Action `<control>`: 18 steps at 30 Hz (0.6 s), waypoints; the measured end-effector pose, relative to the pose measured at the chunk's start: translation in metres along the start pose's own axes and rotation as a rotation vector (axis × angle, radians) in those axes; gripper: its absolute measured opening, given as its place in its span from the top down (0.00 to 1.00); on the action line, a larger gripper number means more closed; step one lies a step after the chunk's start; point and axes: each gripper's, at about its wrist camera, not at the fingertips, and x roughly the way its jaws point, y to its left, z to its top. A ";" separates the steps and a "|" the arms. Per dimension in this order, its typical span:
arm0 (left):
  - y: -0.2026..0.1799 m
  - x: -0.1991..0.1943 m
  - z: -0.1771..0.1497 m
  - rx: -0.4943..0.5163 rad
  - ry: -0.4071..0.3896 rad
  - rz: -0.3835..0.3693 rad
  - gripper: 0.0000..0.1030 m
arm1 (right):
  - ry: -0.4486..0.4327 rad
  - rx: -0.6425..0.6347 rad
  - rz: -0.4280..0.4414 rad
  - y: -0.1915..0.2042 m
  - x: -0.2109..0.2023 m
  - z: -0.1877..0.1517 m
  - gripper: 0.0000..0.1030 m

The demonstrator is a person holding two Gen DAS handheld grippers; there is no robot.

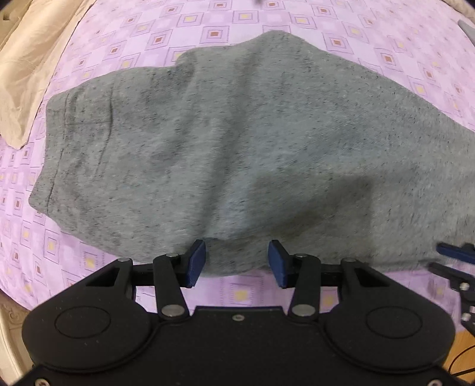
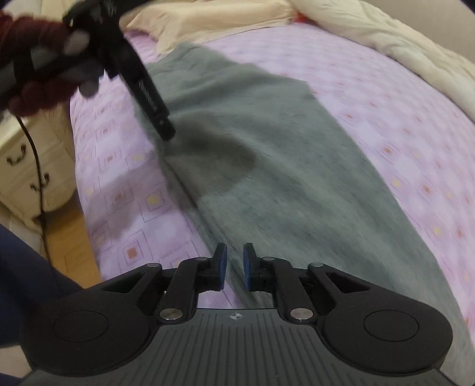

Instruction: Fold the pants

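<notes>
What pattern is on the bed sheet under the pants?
Lilac sheet printed with nested squares, yellow or brown centres; clearest in the left wrist view.

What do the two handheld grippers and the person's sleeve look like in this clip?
Both are matte black linkage grippers with silver pivot pins and blue finger pads. The left gripper has a smooth body with round embossed discs; the right gripper has a ribbed grey top plate bearing a small crosshair mark. In the right wrist view, the left unit's black handle carries blurred white lettering, a thin black cable hangs from it, and the sleeve is fuzzy maroon.
</notes>
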 end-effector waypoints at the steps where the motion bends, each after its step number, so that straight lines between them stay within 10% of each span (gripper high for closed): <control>1: 0.005 -0.002 -0.002 0.000 -0.004 -0.013 0.48 | 0.012 -0.019 -0.014 0.004 0.007 0.003 0.80; 12: 0.025 -0.008 0.002 0.082 -0.079 -0.074 0.48 | 0.061 -0.103 -0.164 0.026 0.041 0.016 0.77; 14: 0.023 -0.012 0.002 0.100 -0.092 -0.075 0.48 | 0.062 -0.078 -0.172 0.031 0.045 0.017 0.97; 18: 0.027 -0.017 0.006 0.121 -0.132 -0.075 0.48 | 0.054 0.009 -0.107 0.032 0.027 0.019 0.97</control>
